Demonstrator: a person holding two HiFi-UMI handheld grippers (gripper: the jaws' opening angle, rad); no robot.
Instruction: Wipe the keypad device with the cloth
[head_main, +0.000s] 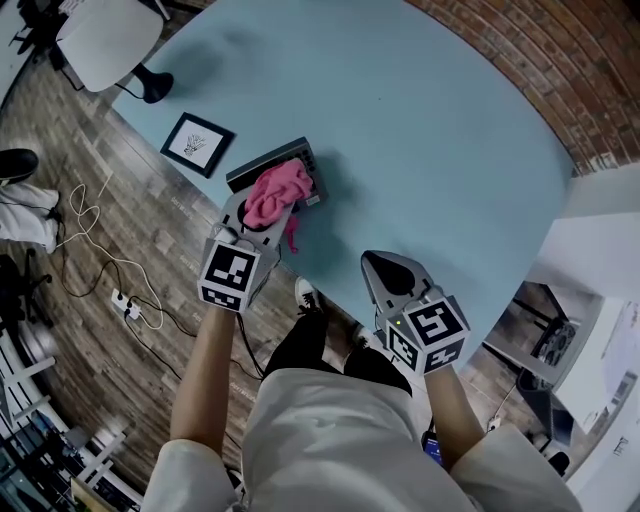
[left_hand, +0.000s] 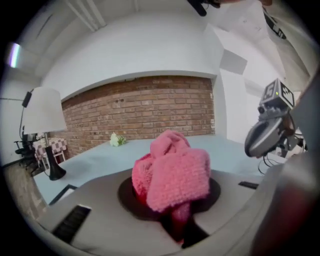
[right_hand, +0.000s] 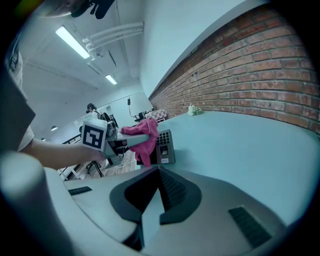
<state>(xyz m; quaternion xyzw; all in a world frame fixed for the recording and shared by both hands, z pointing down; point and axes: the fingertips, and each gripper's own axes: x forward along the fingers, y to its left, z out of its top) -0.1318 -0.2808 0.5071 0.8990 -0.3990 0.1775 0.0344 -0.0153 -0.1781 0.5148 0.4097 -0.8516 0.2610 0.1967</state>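
The dark grey keypad device (head_main: 300, 157) stands near the table's left edge, and its key grid (right_hand: 164, 141) faces my right gripper. My left gripper (head_main: 266, 208) is shut on a bunched pink cloth (head_main: 276, 192), holding it over the device's near side. In the left gripper view the cloth (left_hand: 172, 170) fills the space at the gripper's tips (left_hand: 175, 210) and hides the device. A tail of the cloth (right_hand: 145, 136) hangs over the device's left part. My right gripper (head_main: 373, 262) hovers shut and empty to the right over the table's near edge; its closed tips (right_hand: 158, 169) point at the device.
A framed picture (head_main: 197, 144) lies left of the device on the light blue table (head_main: 430, 130). A white-shaded lamp (head_main: 105, 35) stands at the far left corner. A small green thing (right_hand: 194, 110) sits by the brick wall. Cables and a power strip (head_main: 125, 305) lie on the floor.
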